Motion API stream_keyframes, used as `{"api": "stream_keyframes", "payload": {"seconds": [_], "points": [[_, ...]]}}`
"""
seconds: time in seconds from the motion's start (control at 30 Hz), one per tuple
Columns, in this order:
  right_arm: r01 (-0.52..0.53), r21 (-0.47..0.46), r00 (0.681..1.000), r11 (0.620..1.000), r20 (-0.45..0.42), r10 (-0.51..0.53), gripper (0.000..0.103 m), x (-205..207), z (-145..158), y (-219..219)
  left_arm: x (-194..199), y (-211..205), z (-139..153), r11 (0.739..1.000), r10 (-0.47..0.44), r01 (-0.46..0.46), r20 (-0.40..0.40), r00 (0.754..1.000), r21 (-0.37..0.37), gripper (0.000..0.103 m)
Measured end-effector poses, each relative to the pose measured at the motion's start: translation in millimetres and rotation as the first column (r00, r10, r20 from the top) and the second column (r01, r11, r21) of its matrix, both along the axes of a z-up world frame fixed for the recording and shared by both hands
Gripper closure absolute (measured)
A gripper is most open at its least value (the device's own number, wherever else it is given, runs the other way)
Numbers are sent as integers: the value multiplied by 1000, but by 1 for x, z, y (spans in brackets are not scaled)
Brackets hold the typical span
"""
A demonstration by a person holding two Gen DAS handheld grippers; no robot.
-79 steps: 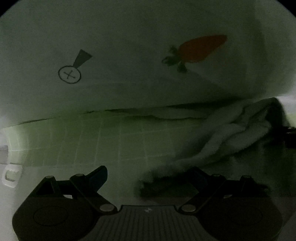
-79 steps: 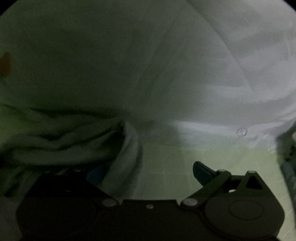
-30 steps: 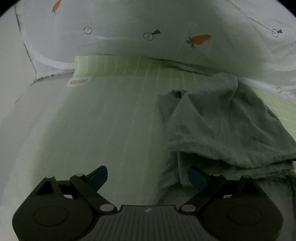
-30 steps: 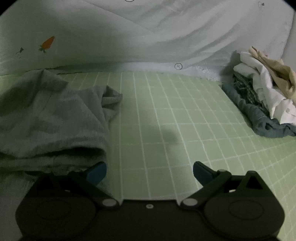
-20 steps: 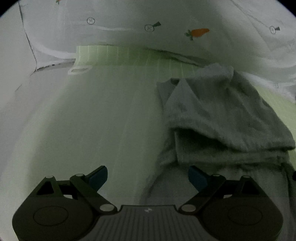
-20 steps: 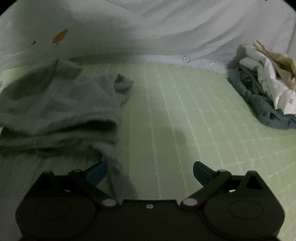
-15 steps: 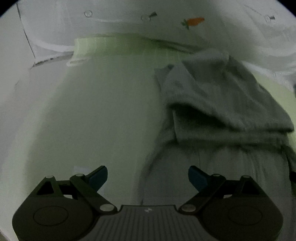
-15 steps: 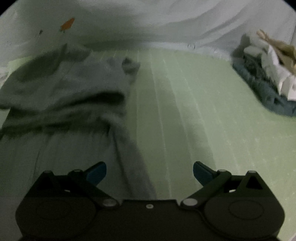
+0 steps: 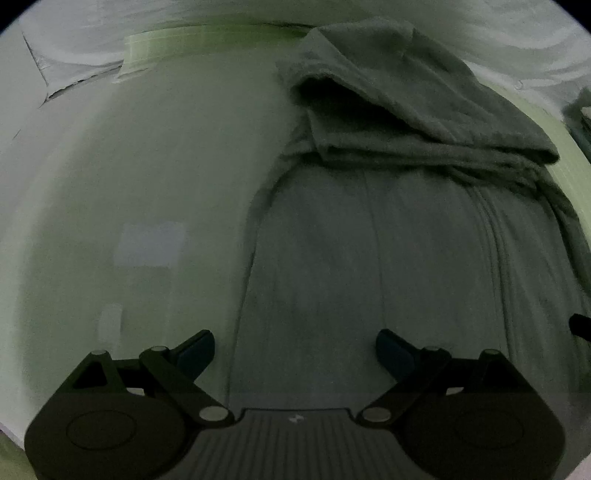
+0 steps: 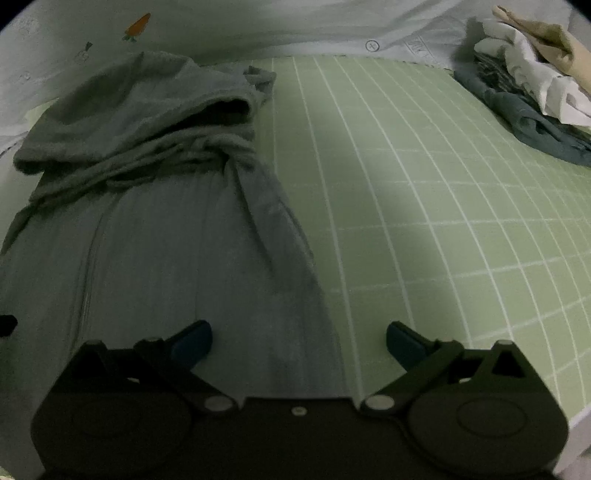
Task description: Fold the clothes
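Note:
A grey garment (image 9: pixel 388 229) lies lengthwise on the green grid mat (image 10: pixel 424 177), its far part bunched and folded back on itself. My left gripper (image 9: pixel 295 350) is open, its blue-tipped fingers straddling the garment's near left edge with the cloth passing under them. The same grey garment (image 10: pixel 155 206) fills the left of the right wrist view. My right gripper (image 10: pixel 299 343) is open over the garment's near right edge, its left fingertip above the cloth and its right one above bare mat. The tip of the other gripper shows at each view's edge.
A pile of clothes (image 10: pixel 528 88), blue, checked, white and beige, sits at the mat's far right corner. A white sheet with carrot prints (image 10: pixel 136 24) hangs behind the mat. The mat's left end (image 9: pixel 144 48) meets a pale surface beyond.
Both grippers went from closed on the cloth under the white sheet to open, then drew back toward me. The garment now lies stretched out flat in front of them.

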State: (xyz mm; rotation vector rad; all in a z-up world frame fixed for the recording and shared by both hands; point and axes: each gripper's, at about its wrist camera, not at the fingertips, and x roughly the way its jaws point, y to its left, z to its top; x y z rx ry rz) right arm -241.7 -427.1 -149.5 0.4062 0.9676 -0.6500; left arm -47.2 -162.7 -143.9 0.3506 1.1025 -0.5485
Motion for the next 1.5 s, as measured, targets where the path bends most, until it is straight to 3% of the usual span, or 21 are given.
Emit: {"api": "stream_keyframes", "payload": {"seconds": [0.3, 0.53, 0.63, 0.73, 0.83, 0.93, 1.0, 1.03, 1.07, 1.17, 1.4, 1.5], "points": [[13, 8, 1000, 1000, -8, -13, 0, -16, 0, 16, -15, 24, -3, 998, -55, 55, -13, 998, -2, 4], [20, 14, 1000, 1000, -1, -20, 0, -30, 0, 27, -20, 30, -4, 999, -41, 41, -34, 999, -9, 3], [29, 19, 1000, 999, 6, -30, 1, -34, 1, 30, -24, 31, -3, 998, -62, 61, -35, 997, -20, 8], [23, 29, 1000, 999, 12, -23, 4, -35, 2, 32, -28, 33, 1, 995, -100, 99, -13, 995, -33, 20], [-14, 31, 1000, 999, 20, 14, 18, -33, 6, 33, -33, 28, 4, 988, -151, 151, -3, 989, -31, 34], [-59, 17, 997, 998, 41, 59, 40, -31, 11, 40, -36, 24, 7, 981, -193, 192, -10, 981, -40, 51], [-99, 24, 993, 995, 62, 97, 70, -28, 13, 44, -37, 23, 9, 976, -208, 205, -31, 978, -69, 69], [-115, 36, 991, 993, 72, 113, 78, -26, 15, 45, -37, 21, 10, 975, -209, 204, -54, 976, -88, 82], [-122, 39, 990, 992, 75, 119, 82, -24, 16, 46, -36, 20, 10, 976, -201, 194, -77, 976, -99, 83], [-128, 41, 988, 991, 94, 124, 86, -21, 21, 46, -36, 16, 16, 976, -202, 194, -89, 975, -97, 85], [-85, 30, 978, 996, 195, 77, 86, -20, 54, 27, -19, 12, 41, 972, -142, 113, -132, 981, -206, 85], [-72, 13, 969, 997, 238, 67, 87, -10, 69, 17, -11, -1, 55, 964, -139, 108, -113, 984, -243, 85]]}}
